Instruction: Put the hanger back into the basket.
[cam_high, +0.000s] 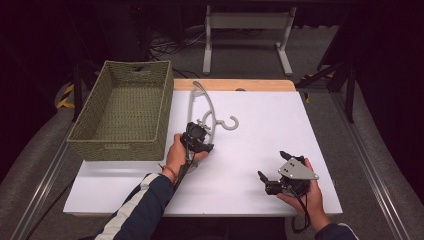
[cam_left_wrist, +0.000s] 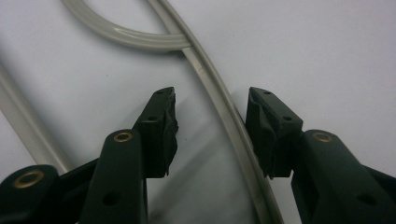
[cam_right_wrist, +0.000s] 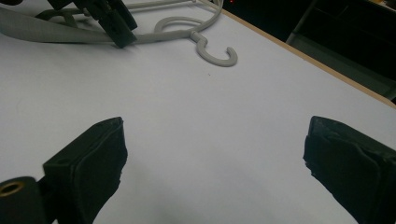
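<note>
White table (cam_high: 250, 145) carries a grey plastic clothes hanger (cam_high: 210, 112), whose thin arm runs between the left tool's (cam_left_wrist: 212, 126) parted pads, untouched. Well to its right, the right tool (cam_high: 272, 170) rests wide open, gripping nothing.

Lower end of grey plastic clothes hanger (cam_high: 204, 107) hidden under left gripper (cam_high: 199, 139) in high view; cut off by frame edges in left gripper view.

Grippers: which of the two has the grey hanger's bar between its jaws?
The left gripper: its jaws straddle a bar of the hanger, not yet pressing. The right gripper sits open over bare table.
</note>
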